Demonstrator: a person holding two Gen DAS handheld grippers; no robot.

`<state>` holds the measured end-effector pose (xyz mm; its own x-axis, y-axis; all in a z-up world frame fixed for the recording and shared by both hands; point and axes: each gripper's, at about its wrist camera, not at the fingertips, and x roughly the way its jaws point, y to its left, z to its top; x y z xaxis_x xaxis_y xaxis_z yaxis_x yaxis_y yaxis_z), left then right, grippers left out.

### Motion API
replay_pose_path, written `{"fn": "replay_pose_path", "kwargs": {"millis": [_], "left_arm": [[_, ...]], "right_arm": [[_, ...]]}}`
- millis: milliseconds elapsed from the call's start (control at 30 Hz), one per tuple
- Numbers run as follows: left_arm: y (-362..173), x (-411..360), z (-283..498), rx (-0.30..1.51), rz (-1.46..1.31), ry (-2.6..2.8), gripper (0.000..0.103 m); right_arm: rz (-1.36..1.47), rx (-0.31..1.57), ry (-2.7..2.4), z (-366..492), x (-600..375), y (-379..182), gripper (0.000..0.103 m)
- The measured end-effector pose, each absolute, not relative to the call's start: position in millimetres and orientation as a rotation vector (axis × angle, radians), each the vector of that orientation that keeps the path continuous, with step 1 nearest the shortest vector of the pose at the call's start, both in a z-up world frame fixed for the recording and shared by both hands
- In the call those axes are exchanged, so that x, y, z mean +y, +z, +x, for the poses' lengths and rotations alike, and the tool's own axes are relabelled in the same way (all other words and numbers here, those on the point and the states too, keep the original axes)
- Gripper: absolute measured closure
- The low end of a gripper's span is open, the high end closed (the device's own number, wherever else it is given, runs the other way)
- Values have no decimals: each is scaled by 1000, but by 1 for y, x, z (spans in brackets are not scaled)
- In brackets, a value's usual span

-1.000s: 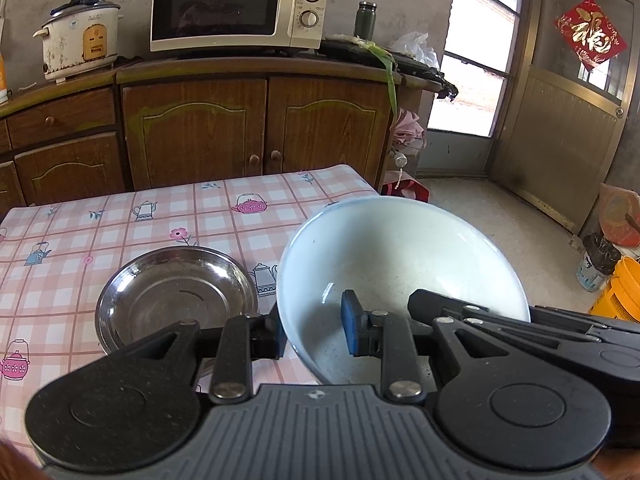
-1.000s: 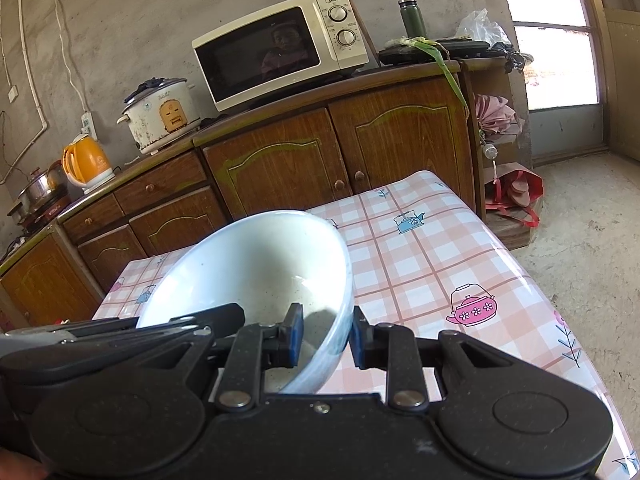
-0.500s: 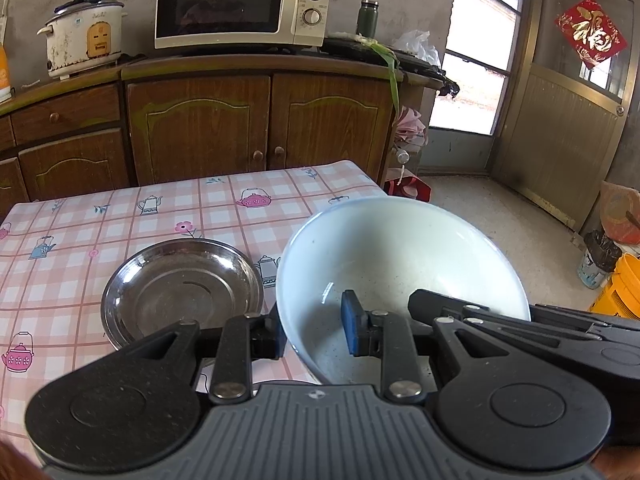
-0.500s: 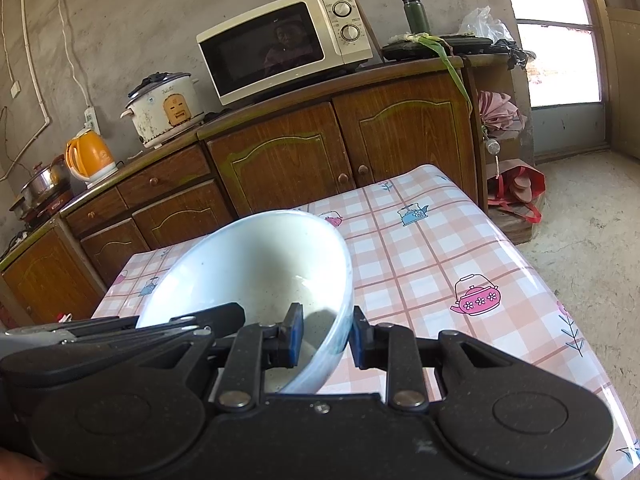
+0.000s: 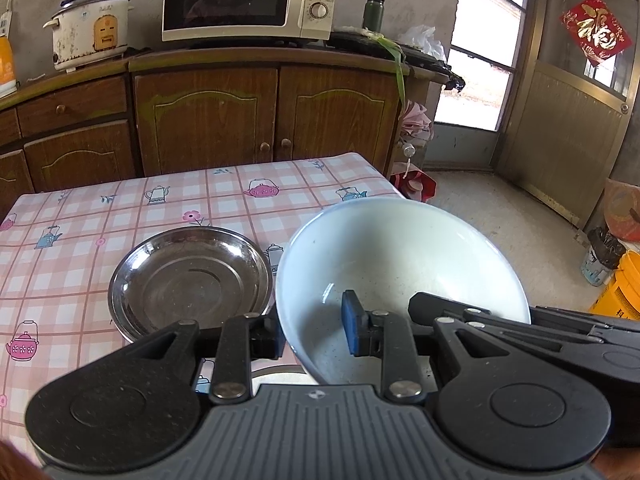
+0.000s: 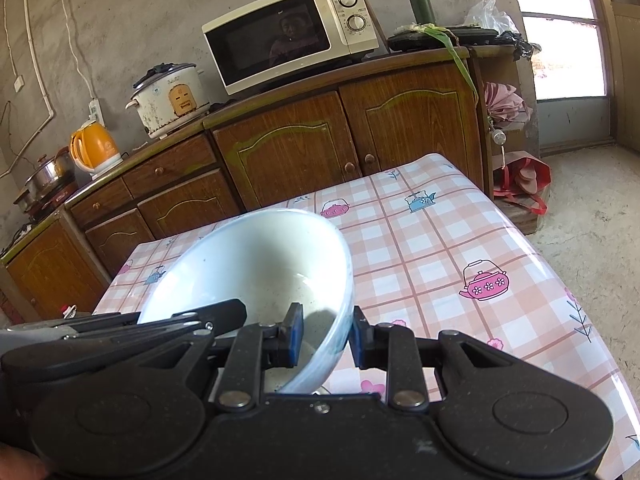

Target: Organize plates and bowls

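A large white bowl is held tilted above the table by both grippers. My left gripper is shut on the bowl's left rim, one pad inside, one outside. My right gripper is shut on the bowl at its right rim in the same way. A shallow steel plate lies on the pink checked tablecloth, just left of the bowl. Part of another pale rim shows under the bowl, near the left gripper's body.
Wooden cabinets stand behind the table, with a microwave, rice cooker and orange kettle on top. The table's right edge drops to a concrete floor. Yellow buckets stand at the far right.
Both grippers and the bowl have drawn back and up a little: more of the tablecloth and the steel plate shows. The grip on the bowl is unchanged.
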<state>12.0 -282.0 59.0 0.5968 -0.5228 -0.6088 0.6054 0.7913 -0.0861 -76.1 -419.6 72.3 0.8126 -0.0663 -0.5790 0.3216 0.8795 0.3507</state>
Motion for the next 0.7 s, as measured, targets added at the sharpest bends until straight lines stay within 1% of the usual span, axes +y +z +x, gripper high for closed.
{"fn": "replay_pose_path", "kwargs": {"millis": [700], "left_arm": [[50, -271, 9, 690, 132, -639, 75]], "right_arm": [[455, 621, -195, -79, -408, 62, 71]]}}
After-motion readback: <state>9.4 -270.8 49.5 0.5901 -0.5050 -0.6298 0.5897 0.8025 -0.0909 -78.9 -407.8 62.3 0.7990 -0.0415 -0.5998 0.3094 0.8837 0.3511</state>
